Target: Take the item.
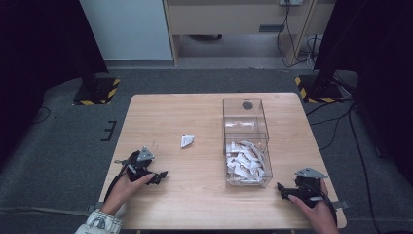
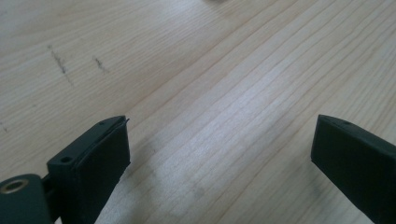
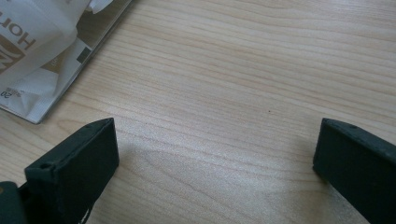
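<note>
A small white packet [image 1: 187, 140] lies alone on the wooden table [image 1: 170, 112], left of a clear plastic box [image 1: 246, 141]. The near half of that box holds several white packets [image 1: 245, 162]; its corner with printed packets [image 3: 32, 51] appears at the top left of the right gripper view. My left gripper [image 1: 160, 175] rests low near the table's front left, held by a hand, jaws wide apart over bare wood [image 2: 219, 130]. My right gripper [image 1: 281, 187] sits at the front right, just right of the box's near corner, also open with nothing between its jaws [image 3: 215, 140].
The clear box's far half is see-through with a dark round spot [image 1: 247, 105] near its far end. Beyond the table stand black stands with yellow-black striped bases [image 1: 97, 90] [image 1: 316, 87], cables on the grey floor and a wooden cabinet [image 1: 234, 19].
</note>
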The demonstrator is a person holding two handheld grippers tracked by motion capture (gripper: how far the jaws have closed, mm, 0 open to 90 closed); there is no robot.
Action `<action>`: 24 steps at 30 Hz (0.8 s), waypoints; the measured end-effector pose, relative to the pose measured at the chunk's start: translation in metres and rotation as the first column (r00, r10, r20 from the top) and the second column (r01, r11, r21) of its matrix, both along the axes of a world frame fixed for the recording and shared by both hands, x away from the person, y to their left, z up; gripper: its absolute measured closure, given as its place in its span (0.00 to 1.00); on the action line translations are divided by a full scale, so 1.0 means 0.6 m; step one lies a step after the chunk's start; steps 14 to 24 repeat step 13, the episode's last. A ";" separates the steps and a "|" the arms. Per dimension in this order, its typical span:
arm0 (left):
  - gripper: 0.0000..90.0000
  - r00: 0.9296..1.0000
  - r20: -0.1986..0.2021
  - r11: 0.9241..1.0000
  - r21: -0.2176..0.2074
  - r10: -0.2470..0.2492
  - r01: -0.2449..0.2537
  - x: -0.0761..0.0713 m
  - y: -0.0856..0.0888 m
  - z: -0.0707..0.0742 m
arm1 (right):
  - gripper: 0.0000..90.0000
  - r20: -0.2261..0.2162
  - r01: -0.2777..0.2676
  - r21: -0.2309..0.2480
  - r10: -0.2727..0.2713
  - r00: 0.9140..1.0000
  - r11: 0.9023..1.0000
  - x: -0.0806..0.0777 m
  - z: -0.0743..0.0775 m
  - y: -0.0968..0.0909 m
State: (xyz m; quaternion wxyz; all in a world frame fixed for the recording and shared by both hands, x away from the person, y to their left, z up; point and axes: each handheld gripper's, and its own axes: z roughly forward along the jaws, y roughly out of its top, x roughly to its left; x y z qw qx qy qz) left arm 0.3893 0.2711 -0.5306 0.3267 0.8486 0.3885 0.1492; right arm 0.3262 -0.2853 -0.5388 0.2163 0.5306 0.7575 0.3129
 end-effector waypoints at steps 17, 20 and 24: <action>0.00 1.000 0.028 1.000 -0.028 -0.001 0.002 -0.006 0.007 -0.011 | 0.01 -0.001 0.005 0.001 -0.005 1.000 1.000 -0.001 0.000 0.001; 0.00 1.000 0.028 1.000 -0.028 -0.001 0.002 -0.006 0.007 -0.011 | 0.01 -0.001 0.005 0.001 -0.005 1.000 1.000 -0.001 0.000 0.001; 0.00 1.000 0.028 1.000 -0.028 -0.001 0.002 -0.006 0.007 -0.011 | 0.01 -0.001 0.005 0.001 -0.005 1.000 1.000 -0.001 0.000 0.001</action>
